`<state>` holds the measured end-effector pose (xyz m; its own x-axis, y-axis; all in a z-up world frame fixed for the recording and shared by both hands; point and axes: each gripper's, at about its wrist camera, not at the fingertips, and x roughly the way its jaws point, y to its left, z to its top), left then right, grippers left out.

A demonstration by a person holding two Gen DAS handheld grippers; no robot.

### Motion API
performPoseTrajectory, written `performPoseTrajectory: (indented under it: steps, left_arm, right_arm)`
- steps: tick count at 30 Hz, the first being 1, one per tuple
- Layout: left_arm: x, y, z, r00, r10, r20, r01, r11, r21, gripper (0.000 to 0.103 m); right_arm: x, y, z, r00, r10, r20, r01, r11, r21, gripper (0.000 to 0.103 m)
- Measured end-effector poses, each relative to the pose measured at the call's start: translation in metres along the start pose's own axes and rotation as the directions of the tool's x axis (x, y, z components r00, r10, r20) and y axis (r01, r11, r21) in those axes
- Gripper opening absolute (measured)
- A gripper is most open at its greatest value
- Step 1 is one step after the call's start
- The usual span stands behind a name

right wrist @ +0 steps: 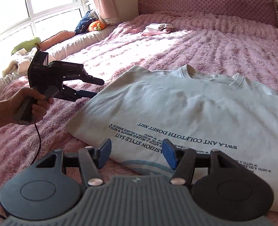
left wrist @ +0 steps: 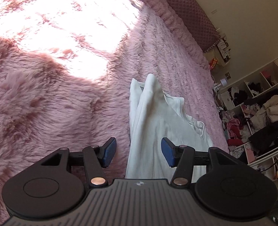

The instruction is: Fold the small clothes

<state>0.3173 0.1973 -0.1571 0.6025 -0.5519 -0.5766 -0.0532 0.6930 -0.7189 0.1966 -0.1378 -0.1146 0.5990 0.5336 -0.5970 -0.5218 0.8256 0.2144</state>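
A white T-shirt (right wrist: 186, 109) with dark printed text lies on the pink fluffy bedspread (right wrist: 204, 43), its left side folded over the body, collar toward the headboard. My right gripper (right wrist: 137, 155) is open and empty, just above the shirt's near edge. My left gripper (right wrist: 98, 88) is open and empty, held just left of the shirt's folded left edge. In the left wrist view the left gripper (left wrist: 139, 151) hangs open over the shirt's edge (left wrist: 154, 124), touching nothing.
A small stack of folded clothes (right wrist: 157, 28) lies far up the bed near the quilted headboard (right wrist: 208, 3). Soft toys and cushions (right wrist: 93, 25) line the window side at left. Cluttered shelves (left wrist: 259, 113) stand beyond the bed's edge.
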Motion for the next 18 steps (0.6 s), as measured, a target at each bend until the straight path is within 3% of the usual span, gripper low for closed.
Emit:
performPoseTrajectory:
  steps: [4,6,10,14,18]
  left_arm:
    - [0.020,0.002,0.000,1.000,0.007,-0.029,-0.007,1.000,0.026,0.061]
    - [0.027,0.003,-0.001,0.999,0.004,-0.038,-0.003,1.000,0.022,0.061]
    - [0.035,0.008,0.003,0.998,-0.040,-0.038,0.041,0.999,0.003,0.063]
    - [0.045,0.009,0.010,0.996,-0.075,-0.045,0.073,0.997,-0.030,0.063]
    - [0.056,0.007,0.017,0.994,-0.088,-0.067,0.085,0.996,-0.039,0.063]
  right_arm:
    - [0.033,0.049,-0.002,0.999,0.020,-0.025,-0.022,0.996,-0.083,0.056]
    - [0.049,0.073,-0.005,0.999,-0.009,-0.033,0.003,0.984,-0.178,0.056]
    - [0.069,0.110,-0.019,0.994,-0.110,-0.005,0.099,0.912,-0.399,0.056]
    - [0.092,0.131,-0.029,0.984,-0.177,0.027,0.165,0.837,-0.522,0.056]
    - [0.107,0.153,-0.036,0.978,-0.193,0.077,0.200,0.768,-0.609,0.057]
